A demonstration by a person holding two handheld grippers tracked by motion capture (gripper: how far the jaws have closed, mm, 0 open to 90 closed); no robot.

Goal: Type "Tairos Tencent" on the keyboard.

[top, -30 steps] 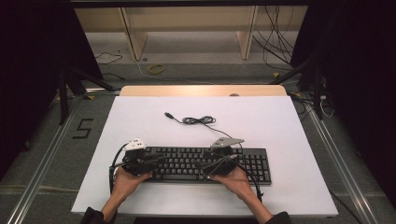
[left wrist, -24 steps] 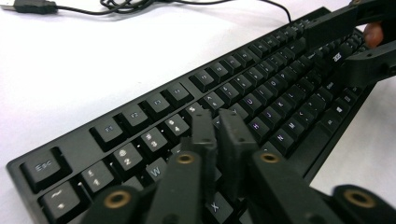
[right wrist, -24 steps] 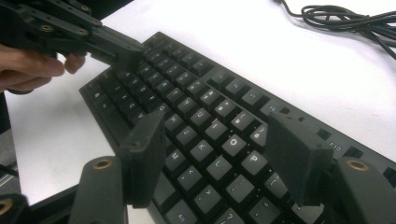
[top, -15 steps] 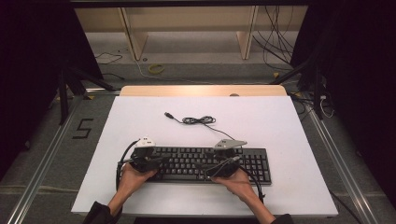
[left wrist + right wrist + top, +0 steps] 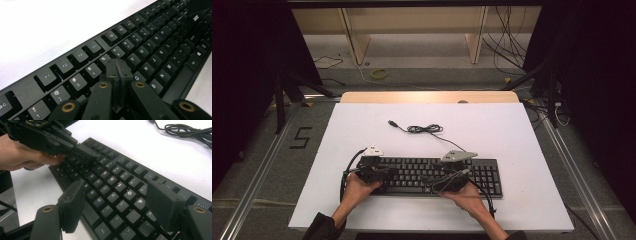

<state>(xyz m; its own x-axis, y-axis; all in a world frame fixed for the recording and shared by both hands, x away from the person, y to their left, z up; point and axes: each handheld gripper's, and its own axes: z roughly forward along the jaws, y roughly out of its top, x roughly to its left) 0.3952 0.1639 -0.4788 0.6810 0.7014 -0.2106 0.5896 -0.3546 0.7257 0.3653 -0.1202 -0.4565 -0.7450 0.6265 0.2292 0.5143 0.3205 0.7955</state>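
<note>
keyboard [image 5: 432, 175]: a black full-size board, laid flat on the white surface [image 5: 512, 135] at its near edge, long side toward the person.

left hand-held gripper [image 5: 117, 72]: jaws pressed together with nothing between them, tip set down on the keys around 5 and G, at the keyboard's left part.

right hand-held gripper [image 5: 120, 206]: jaws have just been opening and are spread wide over the keyboard's right letter block, around O and P; no key is pinched.

handling: probably light and stiff, a rigid plastic slab, but the keycaps give and could be popped off if squeezed.

grip: best taken by the bare frame edges at the keyboard's short ends, not the keys.

cable [image 5: 424, 129]: loosely bundled just behind the keyboard; likely to be dragged along.
</note>
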